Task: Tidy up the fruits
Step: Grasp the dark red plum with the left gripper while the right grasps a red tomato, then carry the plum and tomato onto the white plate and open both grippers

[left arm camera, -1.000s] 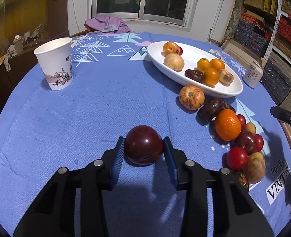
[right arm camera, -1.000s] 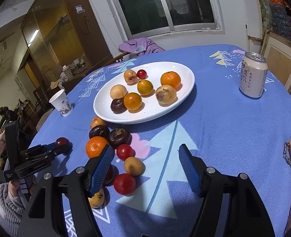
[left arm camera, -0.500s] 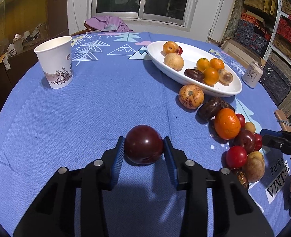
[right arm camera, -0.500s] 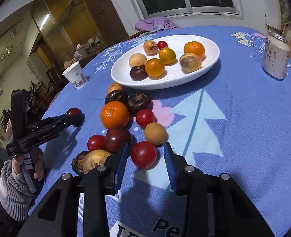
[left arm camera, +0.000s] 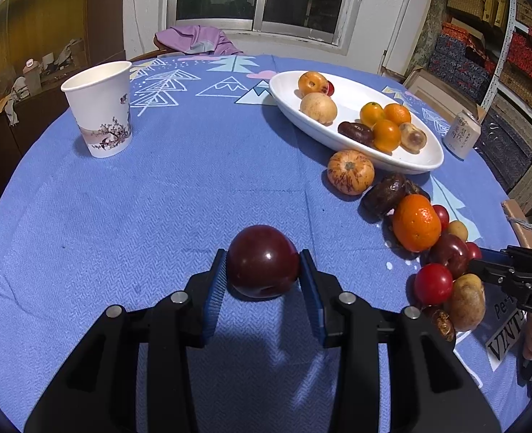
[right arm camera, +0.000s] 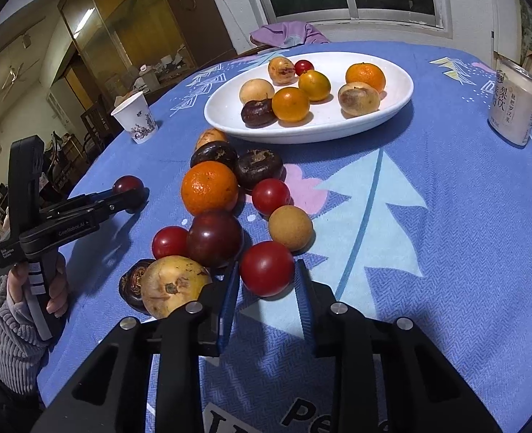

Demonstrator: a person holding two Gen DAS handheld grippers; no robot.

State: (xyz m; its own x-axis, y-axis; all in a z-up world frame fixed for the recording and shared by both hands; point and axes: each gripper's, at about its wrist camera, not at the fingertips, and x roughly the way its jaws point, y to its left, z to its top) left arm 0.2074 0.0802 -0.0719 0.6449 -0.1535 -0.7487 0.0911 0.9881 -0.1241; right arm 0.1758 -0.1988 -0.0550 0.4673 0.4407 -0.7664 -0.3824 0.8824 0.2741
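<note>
My left gripper (left arm camera: 262, 257) is shut on a dark red plum (left arm camera: 262, 270) that rests on the blue tablecloth, left of the loose fruit. In the right wrist view the same plum (right arm camera: 127, 183) sits at that gripper's tips. My right gripper (right arm camera: 266, 265) is at the near end of the pile. Its jaws are closing, and both blue pads touch a red tomato (right arm camera: 266, 276) between them. Beside it lie a yellowish fruit (right arm camera: 174, 285), a dark plum (right arm camera: 214, 238) and an orange (right arm camera: 209, 187). The white oval plate (right arm camera: 392, 108) behind holds several fruits.
A paper cup (left arm camera: 100, 108) stands at the far left and a drink can (right arm camera: 515, 108) at the far right. A hand in a grey sleeve (right arm camera: 9, 328) holds the left gripper's handle. A purple cloth (left arm camera: 197, 38) lies at the table's far edge.
The right gripper has come down and forward to the pile and its jaws have narrowed from wide open onto the red tomato. The left gripper and its plum have stayed still.
</note>
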